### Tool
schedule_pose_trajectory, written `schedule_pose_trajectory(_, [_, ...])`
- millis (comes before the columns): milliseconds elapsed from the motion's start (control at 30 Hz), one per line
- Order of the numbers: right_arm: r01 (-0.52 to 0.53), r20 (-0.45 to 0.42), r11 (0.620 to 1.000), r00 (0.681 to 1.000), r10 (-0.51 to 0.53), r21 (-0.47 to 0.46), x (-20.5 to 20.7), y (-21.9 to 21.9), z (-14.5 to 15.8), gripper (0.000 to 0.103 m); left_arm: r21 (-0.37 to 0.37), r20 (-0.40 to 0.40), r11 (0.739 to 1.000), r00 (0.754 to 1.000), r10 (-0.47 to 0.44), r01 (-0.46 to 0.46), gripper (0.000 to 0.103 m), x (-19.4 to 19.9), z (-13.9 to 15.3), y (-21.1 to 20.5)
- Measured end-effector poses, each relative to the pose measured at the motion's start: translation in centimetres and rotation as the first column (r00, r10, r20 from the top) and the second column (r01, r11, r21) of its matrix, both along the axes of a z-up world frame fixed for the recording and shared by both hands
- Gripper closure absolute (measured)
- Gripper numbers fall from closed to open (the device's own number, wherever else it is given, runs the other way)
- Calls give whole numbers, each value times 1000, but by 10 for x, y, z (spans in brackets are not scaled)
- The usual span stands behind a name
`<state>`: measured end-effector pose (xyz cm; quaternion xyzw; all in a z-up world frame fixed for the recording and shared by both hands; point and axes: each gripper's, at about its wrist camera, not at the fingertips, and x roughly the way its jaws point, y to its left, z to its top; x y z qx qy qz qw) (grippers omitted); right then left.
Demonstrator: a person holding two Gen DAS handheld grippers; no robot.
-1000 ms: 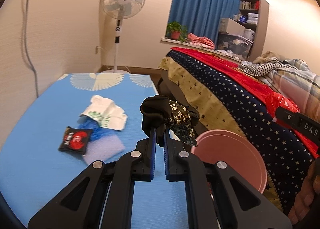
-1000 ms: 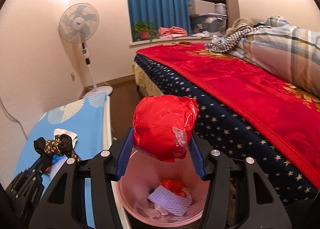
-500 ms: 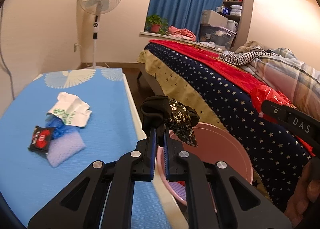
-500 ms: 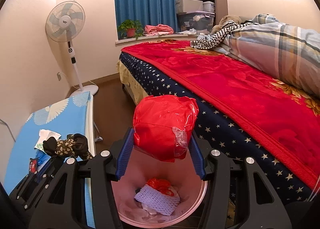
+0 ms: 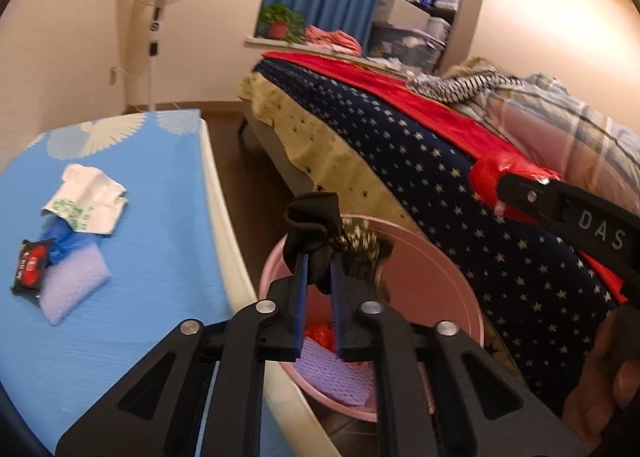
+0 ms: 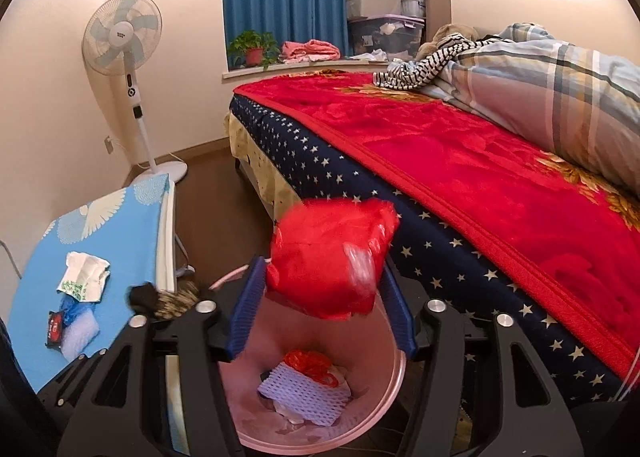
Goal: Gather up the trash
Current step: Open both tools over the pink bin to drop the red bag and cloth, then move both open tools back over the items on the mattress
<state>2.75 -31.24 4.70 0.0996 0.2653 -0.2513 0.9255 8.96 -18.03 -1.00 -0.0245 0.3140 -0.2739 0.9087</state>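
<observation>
Both drops are live over the pink bin (image 6: pixel 394 385) right at the near edge, tucked between the bench and the bed! The right hand-held gripper (image 6: pixel 322 299) has its jaws opening, and the crumpled red plastic bag (image 6: pixel 332 261) between them looks blurred, likely slipping free. The left hand-held gripper (image 5: pixel 318 309) is opening its narrow jaws too, the black and patterned cloth wad (image 5: pixel 320 241) between the pads but seemingly no longer squeezed. Inside the bin sit a purple foam net (image 6: pixel 306 393) and some red scrap. Further left on the blue bench (image 5: pixel 132 321), work remains: a black-and-red packet (image 5: pixel 30 271), a purple foam piece (image 5: pixel 72 291), a blue crumple and a white bag (image 5: pixel 86 205) wait, untouched.
</observation>
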Motion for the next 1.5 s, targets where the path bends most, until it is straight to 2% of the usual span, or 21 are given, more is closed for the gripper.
schedule_pose_trajectory(67, [15, 1, 1000, 1000, -15, 0, -2, -3, 0, 35, 6, -5, 1000, 1000, -2, 2, 79, -1, -3, -1])
schedule_pose_trajectory(433, [-26, 29, 1000, 999, 26, 16, -5, 9, 3, 35, 9, 13, 999, 999, 49, -49, 79, -5, 4, 23])
schedule_pose_trajectory(733, [-146, 67, 988, 987, 143, 43, 8, 39, 0, 37, 15, 27, 983, 983, 184, -185, 79, 2, 6, 75])
schedule_pose_trajectory(967, [-278, 104, 957, 958, 269, 85, 29, 69, -9, 56, 32, 43, 942, 942, 334, -335, 79, 11, 2, 121])
schedule_pose_trajectory(1133, [-341, 118, 931, 938, 327, 127, 45, 86, -19, 60, 73, 47, 889, 892, 449, -451, 79, 23, -6, 156])
schedule_pose_trajectory(1267, [-380, 134, 908, 923, 360, 174, 60, 96, -30, 62, 133, 36, 852, 862, 506, -506, 79, 36, -19, 178])
schedule_pose_trajectory(1333, [-400, 132, 896, 916, 380, 195, 67, 101, -38, 65, 150, 27, 845, 856, 516, -514, 78, 42, -24, 185])
schedule_pose_trajectory(1400, [-419, 127, 882, 907, 400, 215, 76, 108, -46, 65, 167, 18, 843, 856, 517, -512, 68, 47, -28, 188])
schedule_pose_trajectory(1500, [-454, 122, 855, 891, 437, 252, 90, 118, -59, 67, 169, 6, 846, 859, 512, -506, 65, 53, -31, 188])
